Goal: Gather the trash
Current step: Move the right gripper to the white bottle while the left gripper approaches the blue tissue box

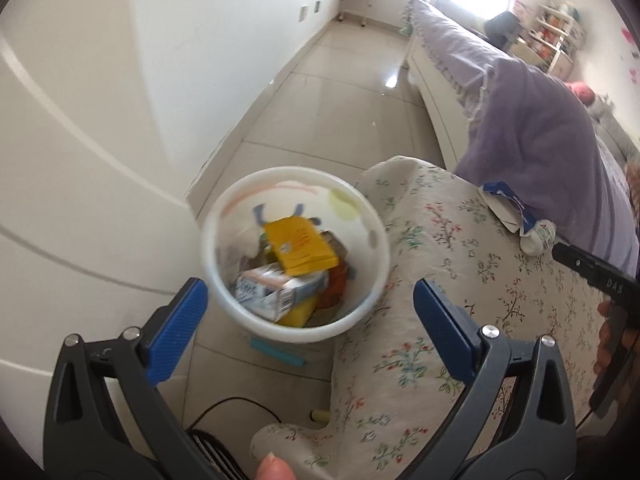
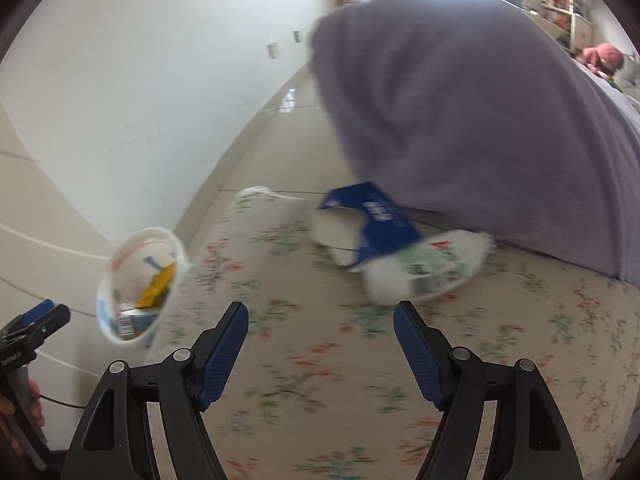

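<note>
A white round bin stands on the floor beside the bed and holds a yellow packet and a small carton. My left gripper is open just above and before the bin, empty. A torn blue-and-white wrapper and a white and green package lie on the floral bedcover. My right gripper is open and empty, a little short of them. The bin also shows in the right wrist view, at left. The wrapper shows in the left wrist view.
A purple blanket is heaped right behind the trash on the bed. A white wall runs along the left. The tiled floor runs between wall and bed. A black cable and a teal strip lie on the floor near the bin.
</note>
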`<state>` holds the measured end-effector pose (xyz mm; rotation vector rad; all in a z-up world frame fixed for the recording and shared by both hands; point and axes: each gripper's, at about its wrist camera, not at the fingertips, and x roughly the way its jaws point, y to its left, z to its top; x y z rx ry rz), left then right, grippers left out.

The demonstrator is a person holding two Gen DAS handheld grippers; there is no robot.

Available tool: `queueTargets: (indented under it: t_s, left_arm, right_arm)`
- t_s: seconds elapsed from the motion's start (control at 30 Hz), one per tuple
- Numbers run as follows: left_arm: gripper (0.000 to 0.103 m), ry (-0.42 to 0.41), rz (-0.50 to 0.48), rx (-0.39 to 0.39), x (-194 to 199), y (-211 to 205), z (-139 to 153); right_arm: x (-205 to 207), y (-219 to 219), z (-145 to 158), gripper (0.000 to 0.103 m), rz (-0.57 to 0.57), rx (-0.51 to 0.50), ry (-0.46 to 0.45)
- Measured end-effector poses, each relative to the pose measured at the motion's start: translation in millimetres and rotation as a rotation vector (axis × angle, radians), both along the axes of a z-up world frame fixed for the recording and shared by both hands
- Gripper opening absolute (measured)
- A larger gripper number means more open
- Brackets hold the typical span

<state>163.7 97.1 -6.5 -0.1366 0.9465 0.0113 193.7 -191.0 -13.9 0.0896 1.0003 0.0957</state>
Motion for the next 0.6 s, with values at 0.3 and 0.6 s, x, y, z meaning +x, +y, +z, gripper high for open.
queueTargets:
  t_s: [0.3,0.6]
  left_arm:
    - [0.102,0.01,-0.044,-0.01,23,-41,-6]
    - [0.102,0.033,-0.056,-0.049,51,-74,-18]
  right_arm:
    - [1,-67,-4,0.077,-0.151,0.021,0.03]
    - [14,-109,-22,0.077,-0.327,0.075,0.083]
